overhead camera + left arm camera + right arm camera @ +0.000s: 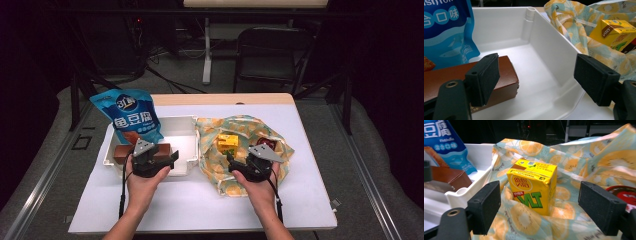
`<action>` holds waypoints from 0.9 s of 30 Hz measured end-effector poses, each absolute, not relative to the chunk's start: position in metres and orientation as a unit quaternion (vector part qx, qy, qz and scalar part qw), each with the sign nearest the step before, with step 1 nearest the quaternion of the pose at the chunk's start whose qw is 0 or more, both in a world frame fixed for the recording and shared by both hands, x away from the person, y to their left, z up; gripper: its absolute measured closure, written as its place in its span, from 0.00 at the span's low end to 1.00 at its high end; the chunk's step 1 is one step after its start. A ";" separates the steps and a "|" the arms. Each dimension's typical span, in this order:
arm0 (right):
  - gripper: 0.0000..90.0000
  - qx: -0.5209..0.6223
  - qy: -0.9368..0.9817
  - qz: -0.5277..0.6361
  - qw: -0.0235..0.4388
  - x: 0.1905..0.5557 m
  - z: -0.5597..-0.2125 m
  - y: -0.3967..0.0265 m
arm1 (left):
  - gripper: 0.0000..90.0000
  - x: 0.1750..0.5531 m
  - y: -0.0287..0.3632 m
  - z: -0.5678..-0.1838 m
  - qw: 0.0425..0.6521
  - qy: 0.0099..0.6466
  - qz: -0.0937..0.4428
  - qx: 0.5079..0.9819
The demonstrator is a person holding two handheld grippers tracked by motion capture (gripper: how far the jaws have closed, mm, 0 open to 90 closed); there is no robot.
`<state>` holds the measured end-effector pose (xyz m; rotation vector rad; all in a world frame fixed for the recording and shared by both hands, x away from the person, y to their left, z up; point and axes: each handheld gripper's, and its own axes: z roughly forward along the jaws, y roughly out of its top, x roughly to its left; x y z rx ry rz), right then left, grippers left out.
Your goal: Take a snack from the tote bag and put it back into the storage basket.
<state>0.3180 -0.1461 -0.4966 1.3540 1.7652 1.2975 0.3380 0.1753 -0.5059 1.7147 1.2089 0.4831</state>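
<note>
I read "VLT" in green on the yellow drink carton (532, 186), with "VITA" on its side panel in my left gripper view. The blue snack bag (129, 116) carries large white Chinese characters. My right gripper (537, 206) has its jaws spread wide; the carton stands upright ahead between them, untouched, nested in the fruit-print cloth bag (584, 160). My left gripper (536, 80) is also spread wide, gripping nothing. Its left pad sits just in front of the brown box (456, 75), which lies in the white tray (544, 47) below the blue bag.
</note>
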 end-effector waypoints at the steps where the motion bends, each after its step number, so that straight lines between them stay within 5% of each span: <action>1: 0.18 0.507 0.658 0.482 0.279 0.320 -0.497 -0.144 | 0.21 0.337 0.176 -0.506 0.475 0.494 0.198 0.701; 27: 0.16 0.558 0.637 0.442 0.295 0.363 -0.514 -0.101 | 0.19 0.333 0.177 -0.515 0.470 0.496 0.199 0.702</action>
